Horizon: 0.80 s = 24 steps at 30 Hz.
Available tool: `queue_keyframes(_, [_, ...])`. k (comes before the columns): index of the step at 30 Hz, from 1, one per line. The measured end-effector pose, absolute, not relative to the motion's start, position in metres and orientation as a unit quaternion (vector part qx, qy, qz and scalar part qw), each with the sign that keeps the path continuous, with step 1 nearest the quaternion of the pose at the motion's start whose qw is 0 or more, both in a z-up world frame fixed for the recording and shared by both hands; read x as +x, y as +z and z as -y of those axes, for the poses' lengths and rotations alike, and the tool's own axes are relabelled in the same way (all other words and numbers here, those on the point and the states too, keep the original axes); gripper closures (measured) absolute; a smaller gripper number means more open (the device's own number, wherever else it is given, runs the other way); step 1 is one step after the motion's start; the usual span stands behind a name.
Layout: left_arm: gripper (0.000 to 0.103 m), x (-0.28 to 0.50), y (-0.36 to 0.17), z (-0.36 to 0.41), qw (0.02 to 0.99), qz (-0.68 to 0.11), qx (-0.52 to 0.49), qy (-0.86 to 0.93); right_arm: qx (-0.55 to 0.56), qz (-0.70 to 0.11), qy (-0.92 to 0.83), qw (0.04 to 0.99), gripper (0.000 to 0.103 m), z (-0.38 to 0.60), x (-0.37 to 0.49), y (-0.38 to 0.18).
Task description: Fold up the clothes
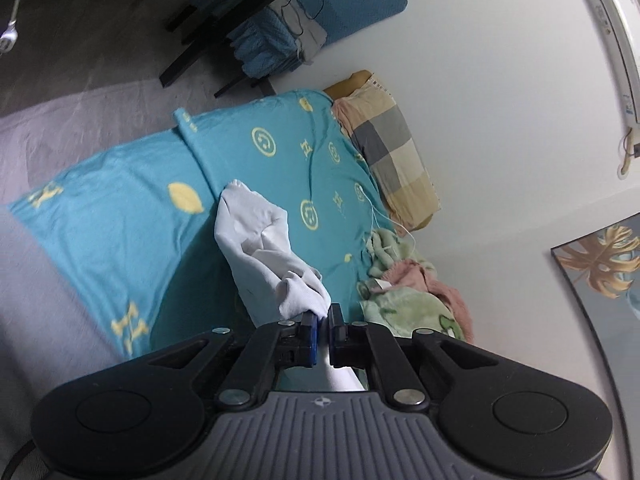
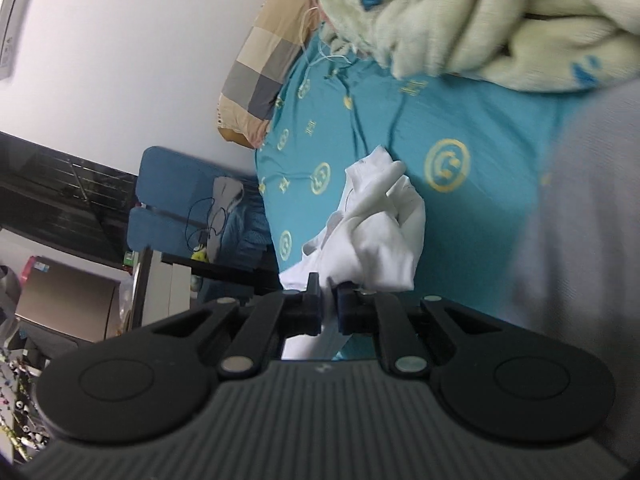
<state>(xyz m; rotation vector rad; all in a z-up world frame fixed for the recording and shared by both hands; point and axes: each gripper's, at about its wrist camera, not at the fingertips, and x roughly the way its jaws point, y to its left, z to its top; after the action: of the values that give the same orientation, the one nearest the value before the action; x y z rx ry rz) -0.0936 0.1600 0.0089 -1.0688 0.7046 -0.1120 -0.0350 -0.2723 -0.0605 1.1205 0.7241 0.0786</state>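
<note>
A white garment (image 1: 260, 248) hangs crumpled above a teal bedcover (image 1: 120, 216) with yellow motifs. My left gripper (image 1: 323, 314) is shut on one bunched edge of it, and cloth trails down between the fingers. In the right wrist view the same white garment (image 2: 372, 232) is gathered in folds in front of my right gripper (image 2: 328, 284), which is shut on another part of it. The garment is lifted off the teal bedcover (image 2: 460, 128). How it is laid out between the two grips is hidden by its folds.
A checked pillow (image 1: 392, 152) lies at the head of the bed by the white wall. A green and pink fleece blanket (image 1: 404, 292) is heaped beside it, and it fills the top right as a fleece blanket (image 2: 500, 20). A blue chair (image 2: 168, 200) stands by the bed.
</note>
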Motion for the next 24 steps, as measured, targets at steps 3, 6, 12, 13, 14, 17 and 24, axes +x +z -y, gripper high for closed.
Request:
queue_keyframes(3, [0.098,-0.097,0.019,-0.16,0.804,-0.33,-0.491,-0.055,0.519,-0.34,0.044,0.783,0.093,0.276,-0.044,-0.053])
queue_keyframes(6, [0.098,-0.075,0.023,-0.155,0.805,-0.332,-0.489,-0.052,0.522,-0.337,0.045,0.782,0.093,0.278,-0.031,-0.047])
queue_keyframes(12, [0.098,0.01,0.01,-0.146,0.797,-0.345,-0.495,-0.033,0.534,-0.352,0.027,0.768,0.093,0.278,0.041,-0.06])
queue_keyframes(13, [0.098,0.027,0.004,-0.145,0.795,-0.349,-0.495,-0.029,0.533,-0.357,0.021,0.766,0.093,0.277,0.055,-0.065])
queue_keyframes(14, [0.098,0.044,-0.003,-0.145,0.794,-0.354,-0.493,-0.025,0.533,-0.362,0.016,0.764,0.093,0.277,0.069,-0.07])
queue_keyframes(17, [0.097,0.094,-0.026,-0.146,0.795,-0.364,-0.484,-0.014,0.526,-0.379,0.001,0.762,0.092,0.27,0.112,-0.087])
queue_keyframes(24, [0.097,0.192,-0.094,-0.154,0.796,-0.394,-0.458,-0.002,0.51,-0.421,-0.024,0.75,0.092,0.253,0.202,-0.143])
